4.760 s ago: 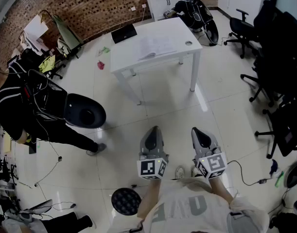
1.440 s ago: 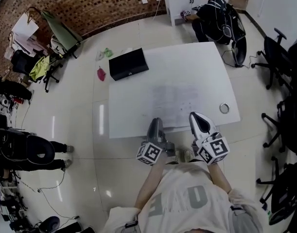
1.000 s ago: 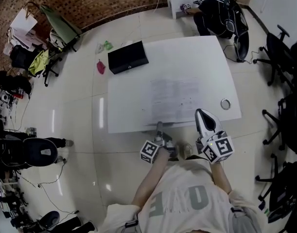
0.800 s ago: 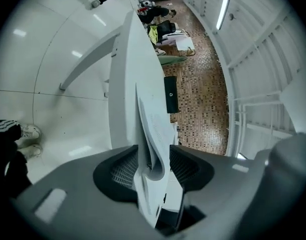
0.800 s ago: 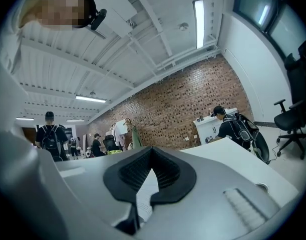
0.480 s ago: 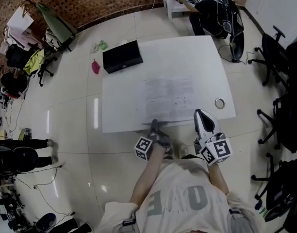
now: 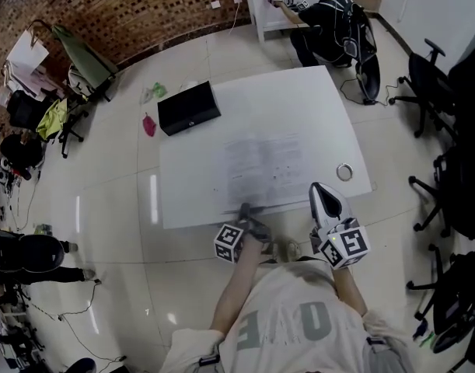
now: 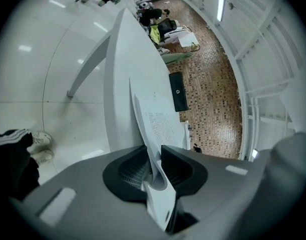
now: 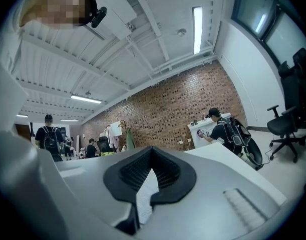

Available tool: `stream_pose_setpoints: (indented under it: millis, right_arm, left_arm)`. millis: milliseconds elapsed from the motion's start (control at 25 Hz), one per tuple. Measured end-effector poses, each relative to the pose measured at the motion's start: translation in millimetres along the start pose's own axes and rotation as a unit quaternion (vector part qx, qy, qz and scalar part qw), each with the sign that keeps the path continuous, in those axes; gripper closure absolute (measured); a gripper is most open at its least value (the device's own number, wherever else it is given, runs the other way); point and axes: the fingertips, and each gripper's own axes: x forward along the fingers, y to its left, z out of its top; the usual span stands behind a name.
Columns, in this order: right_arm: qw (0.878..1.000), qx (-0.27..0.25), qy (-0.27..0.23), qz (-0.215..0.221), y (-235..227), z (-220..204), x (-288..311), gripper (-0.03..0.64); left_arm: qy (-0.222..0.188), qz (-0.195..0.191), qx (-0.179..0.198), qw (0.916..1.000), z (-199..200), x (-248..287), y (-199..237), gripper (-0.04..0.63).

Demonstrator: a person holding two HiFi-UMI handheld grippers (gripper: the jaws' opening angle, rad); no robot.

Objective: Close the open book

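The open book [image 7: 262, 165] lies flat on the white table [image 7: 315, 107], its near edge at the table's front edge. My left gripper [image 7: 243, 208] sits at that edge. In the left gripper view its jaws [image 8: 154, 151] are closing on the book's near page edge [image 8: 158, 126], and the pads touch the paper on both sides while the sheet curls between them. My right gripper [image 7: 320, 191] hovers to the right of the book over the table's front edge. Its jaws [image 9: 151, 149] meet at the tips with nothing between them, and printed paper shows behind the gap.
A black case [image 7: 189, 107] rests on the table's far left corner and a small ring [image 7: 344, 172] near its right edge. A person [image 7: 323, 14] works at a white cabinet behind. Office chairs [image 7: 439, 76] stand at the right. My shoes [image 7: 288, 249] are under the front edge.
I have walked up to the table. The left gripper has dropped to the book's near edge and its jaws have come in on the page. The right gripper has barely shifted.
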Motion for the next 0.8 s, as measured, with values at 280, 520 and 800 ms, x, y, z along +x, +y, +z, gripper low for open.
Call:
stream_pose_setpoints:
  millis: [280,520,800]
  right_arm:
    - [1.0,0.0,-0.001,0.007,0,-1,4,0.612]
    - [1.0,0.004,0.001,0.015,3,-2,2,0.612]
    - [1.0,0.019,0.004,0.013,3,-7,0,0.612]
  left_arm:
    - [-0.018,0.018,0.186,0.9822,-4,-9,-18,0.529]
    - [-0.011,0.0,0.361,0.9324,-22,-17,-44,0.537]
    - [0.039,-0.052,0.504,0.8615,-64,-19,-71,0.532]
